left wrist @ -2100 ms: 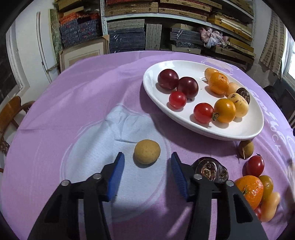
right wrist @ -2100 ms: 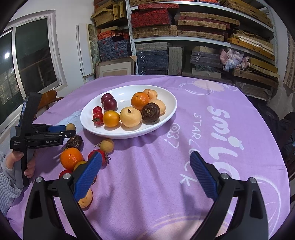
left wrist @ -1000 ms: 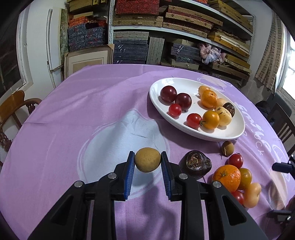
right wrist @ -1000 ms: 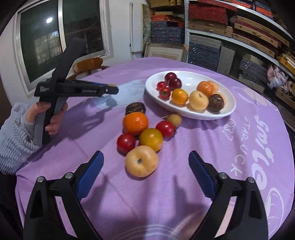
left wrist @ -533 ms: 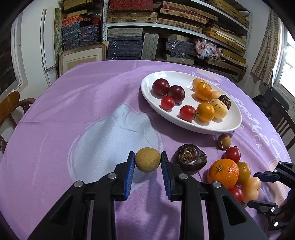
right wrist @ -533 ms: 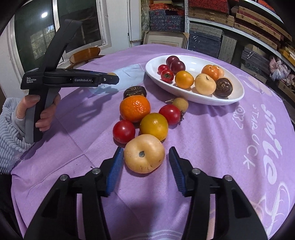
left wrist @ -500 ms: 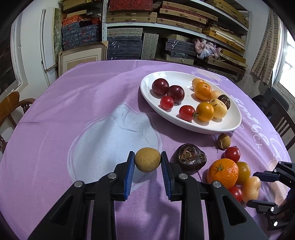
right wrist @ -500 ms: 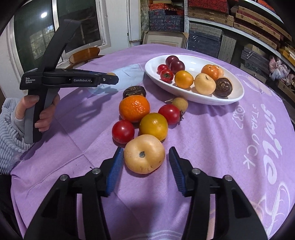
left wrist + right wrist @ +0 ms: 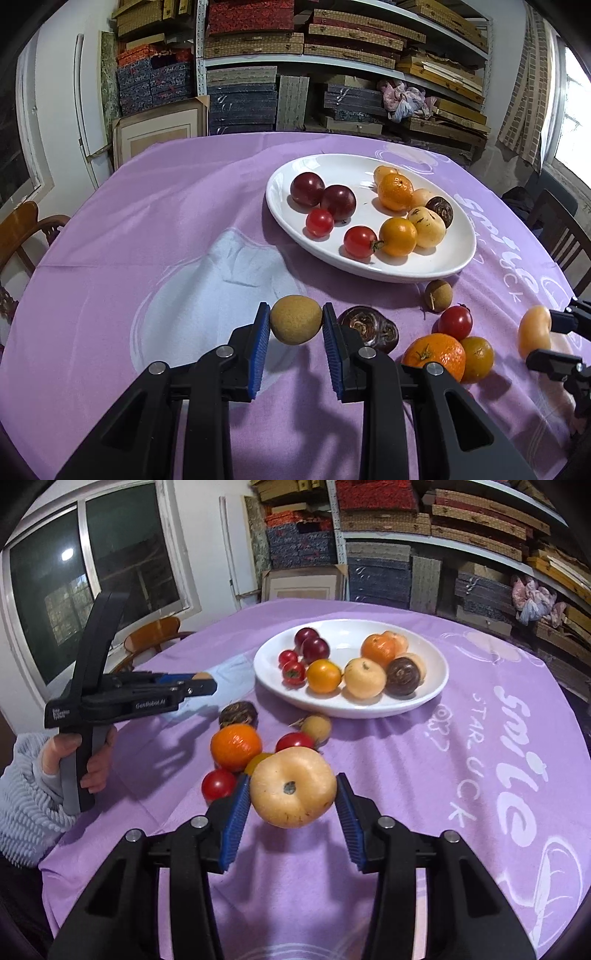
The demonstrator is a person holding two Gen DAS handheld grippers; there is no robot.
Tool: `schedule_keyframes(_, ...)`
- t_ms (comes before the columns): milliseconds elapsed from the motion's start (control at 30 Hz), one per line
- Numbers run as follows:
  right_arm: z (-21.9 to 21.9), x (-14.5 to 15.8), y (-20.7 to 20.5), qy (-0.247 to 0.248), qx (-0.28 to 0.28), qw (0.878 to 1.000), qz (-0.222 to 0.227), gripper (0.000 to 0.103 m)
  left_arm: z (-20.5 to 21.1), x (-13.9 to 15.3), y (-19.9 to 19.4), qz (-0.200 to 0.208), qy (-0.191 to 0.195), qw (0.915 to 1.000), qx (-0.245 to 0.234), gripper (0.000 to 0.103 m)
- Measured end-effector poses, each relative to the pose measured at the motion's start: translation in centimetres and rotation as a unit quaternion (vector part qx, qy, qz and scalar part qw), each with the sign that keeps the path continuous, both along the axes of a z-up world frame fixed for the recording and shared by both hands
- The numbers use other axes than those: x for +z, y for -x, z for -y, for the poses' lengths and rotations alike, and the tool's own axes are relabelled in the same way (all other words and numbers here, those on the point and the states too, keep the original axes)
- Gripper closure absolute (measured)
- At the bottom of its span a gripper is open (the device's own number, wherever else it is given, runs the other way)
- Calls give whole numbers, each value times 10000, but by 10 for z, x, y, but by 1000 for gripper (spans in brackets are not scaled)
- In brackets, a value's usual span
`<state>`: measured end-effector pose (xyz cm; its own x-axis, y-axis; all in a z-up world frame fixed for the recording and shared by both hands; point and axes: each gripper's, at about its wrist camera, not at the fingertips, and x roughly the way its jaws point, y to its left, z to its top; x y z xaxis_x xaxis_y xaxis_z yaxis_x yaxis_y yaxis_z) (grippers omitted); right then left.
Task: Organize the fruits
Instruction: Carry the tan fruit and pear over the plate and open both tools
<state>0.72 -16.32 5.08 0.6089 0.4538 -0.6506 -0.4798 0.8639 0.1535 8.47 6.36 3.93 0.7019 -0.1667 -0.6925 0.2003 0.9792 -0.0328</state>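
Observation:
My left gripper [image 9: 295,309] is shut on a small tan round fruit [image 9: 295,326], held just above the purple tablecloth. The jaws of my right gripper [image 9: 292,779] are closing, and both pads press a large pale yellow fruit [image 9: 293,788] that hangs clear of the cloth. A white oval plate [image 9: 369,275] ahead holds several plums, tomatoes, a mandarin and pale fruits. Loose on the cloth lie a dark wrinkled fruit [image 9: 367,328], a mandarin [image 9: 434,354], a red tomato [image 9: 455,322] and a small brown fruit [image 9: 438,294]. The right wrist view shows the plate [image 9: 354,712] too.
A person's hand [image 9: 92,764] in a fluffy sleeve holds the left gripper at the table's left edge. A wooden chair [image 9: 22,229] stands left of the table and a dark chair [image 9: 561,229] on the right. Shelves of boxes [image 9: 258,92] fill the back wall.
The right gripper's jaws closed from wide apart onto the pale yellow fruit and raised it off the cloth. The left gripper kept the small tan fruit and hardly moved.

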Motion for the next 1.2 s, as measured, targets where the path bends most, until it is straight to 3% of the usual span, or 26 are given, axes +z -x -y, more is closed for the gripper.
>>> schedule_keyframes(167,14,24,-36,144,-440,9989,120,58,24,18,-19,304,-365,9988,-129,74)
schedule_keyframes(467,14,46,-127,171,-1011,9945,189,58,51,26,-61,493,-458,9976,-166,74)
schedule_keyframes(767,-13,31,-187,245,-1043,9942,-24,58,56,10,-97,318,-434,9985,-139,74)
schedule_keyframes(1200,-31,3,-215,518,-932,9941,-175,58,59,-8,-115,202,-464,9986,-124,74)
